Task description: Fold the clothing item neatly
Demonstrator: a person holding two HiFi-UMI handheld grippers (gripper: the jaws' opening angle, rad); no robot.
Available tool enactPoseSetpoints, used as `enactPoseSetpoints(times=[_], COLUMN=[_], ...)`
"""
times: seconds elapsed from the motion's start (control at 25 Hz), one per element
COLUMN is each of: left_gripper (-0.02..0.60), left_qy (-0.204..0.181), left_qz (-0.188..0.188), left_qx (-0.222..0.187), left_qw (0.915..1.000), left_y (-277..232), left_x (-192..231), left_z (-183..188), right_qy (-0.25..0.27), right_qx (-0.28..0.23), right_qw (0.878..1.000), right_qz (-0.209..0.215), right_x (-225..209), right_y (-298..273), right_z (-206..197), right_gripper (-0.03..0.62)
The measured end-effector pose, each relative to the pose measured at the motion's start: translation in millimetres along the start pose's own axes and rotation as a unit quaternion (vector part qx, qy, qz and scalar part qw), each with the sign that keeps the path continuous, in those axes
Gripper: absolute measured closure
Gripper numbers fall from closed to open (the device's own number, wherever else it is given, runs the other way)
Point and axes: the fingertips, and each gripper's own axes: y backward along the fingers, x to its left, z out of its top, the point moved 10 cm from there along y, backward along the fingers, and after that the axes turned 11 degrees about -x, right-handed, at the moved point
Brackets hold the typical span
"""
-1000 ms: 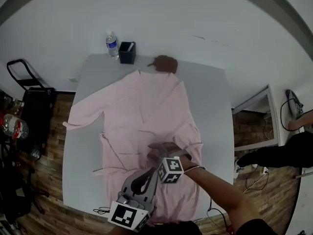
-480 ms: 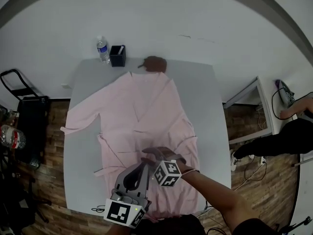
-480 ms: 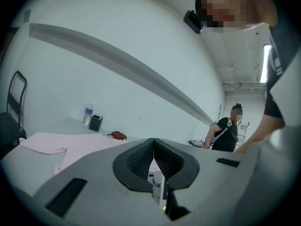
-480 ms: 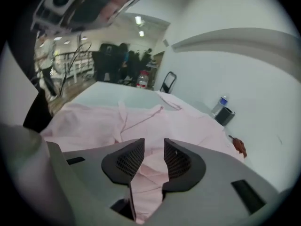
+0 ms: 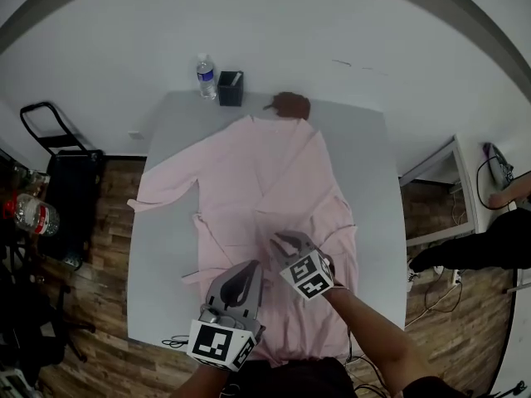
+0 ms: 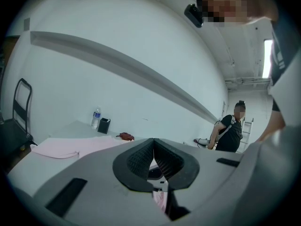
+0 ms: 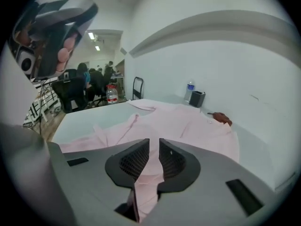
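"Well, which step is being worked?"

"A fold is being started, it is judged. The robe (image 5: 274, 181) lies spread on the table (image 5: 166, 247). A ridge of its pink cloth is pinched in the right gripper (image 7: 154, 142), whose jaws have just been closing. The left gripper (image 6: 154, 142) is shut tight; cloth between its jaws cannot be confirmed."

"What is called for next?"

"Probably the pinched cloth must be lifted and carried across. The whole layout is given only by the head view, the pinch only by the right gripper view."
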Motion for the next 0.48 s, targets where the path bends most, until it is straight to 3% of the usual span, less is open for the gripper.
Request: enactPoseSetpoints(times=[0.2, 0.48], left_gripper=[0.575, 0.575], left_qy=[0.001, -0.009], left_qz=[0.013, 0.056], left_qx=[0.002, -0.004], left_qw=[0.9999, 0.9984], left_y=[7.3, 18.7], left_x=[12.3, 54.2], left_z=[-10.1, -13.1], right_qy=[0.008, -0.013], right_qx=[-0.028, -0.109], right_qw=[1.0, 0.993], right_qz=[0.004, 0.034], right_x=[5.2, 40.8], right_y=[-2.1, -2.2], right_z=[16.9, 77.1], right_gripper=[0.528, 0.528])
